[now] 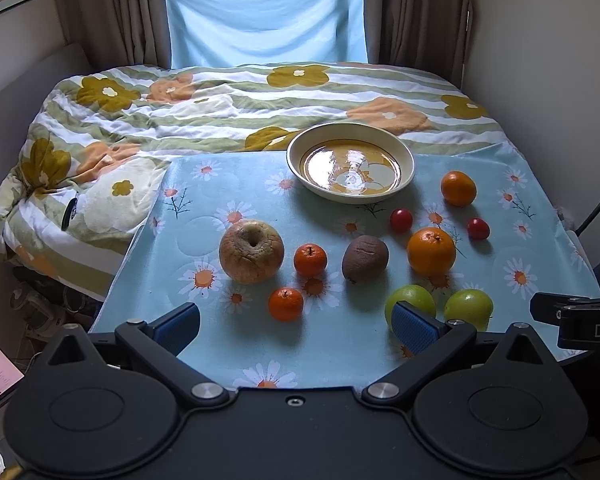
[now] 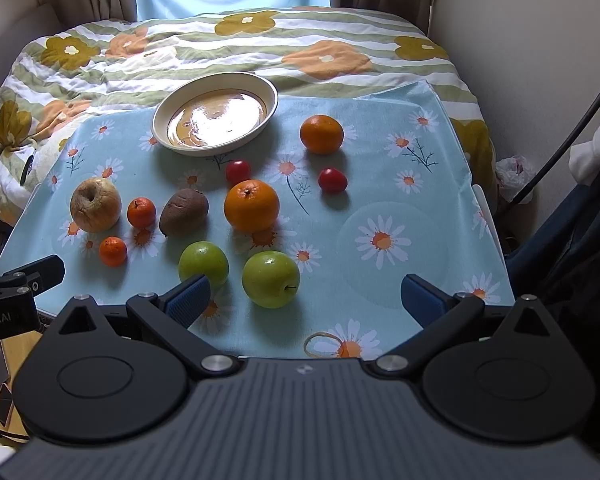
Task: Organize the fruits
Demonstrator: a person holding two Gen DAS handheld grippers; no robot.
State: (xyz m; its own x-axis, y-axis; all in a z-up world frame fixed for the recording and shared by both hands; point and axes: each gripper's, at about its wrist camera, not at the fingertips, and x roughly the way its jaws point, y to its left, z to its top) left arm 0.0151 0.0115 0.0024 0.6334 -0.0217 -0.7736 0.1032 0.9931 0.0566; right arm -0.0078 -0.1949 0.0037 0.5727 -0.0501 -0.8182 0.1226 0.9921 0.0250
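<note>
Both your claws were wide apart and held nothing. The green apple (image 2: pixel 271 279) sat just past your right claw (image 2: pixel 306 296), a bit left of its middle. The bowl (image 2: pixel 216 148) waited far and left, empty.

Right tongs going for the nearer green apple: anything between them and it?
Nothing visible. The right tongs are open, and the near green apple sits just ahead, between the fingers' lines. The other green apple lies beside it to the left, apart.
</note>
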